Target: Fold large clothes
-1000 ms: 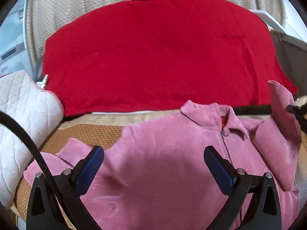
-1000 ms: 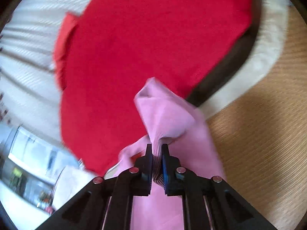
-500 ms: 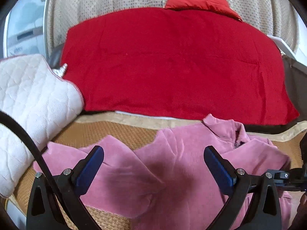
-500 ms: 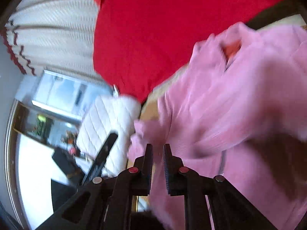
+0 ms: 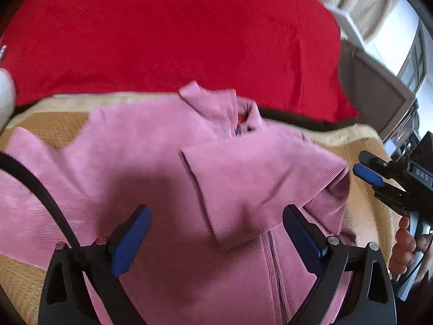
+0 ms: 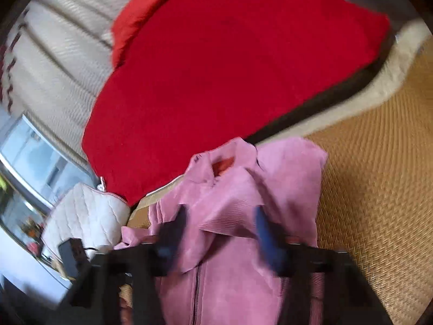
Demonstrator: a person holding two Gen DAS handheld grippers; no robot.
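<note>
The right sleeve [image 5: 259, 178] is now lying folded across the jacket [image 5: 162, 216]; my right hand-held gripper [image 6: 220, 233] is opening, empty. My left hand-held gripper [image 5: 216, 233] is hovering wide over it, closing slightly, holding nothing.

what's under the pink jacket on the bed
The pink jacket lies on a woven tan mat, which shows around its edges. One sleeve is folded over its front, covering part of the zipper. What lies beneath the jacket's middle is hidden.

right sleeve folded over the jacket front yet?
Yes: in the left wrist view the sleeve lies flat across the pink jacket, its cuff over the zipper.
</note>
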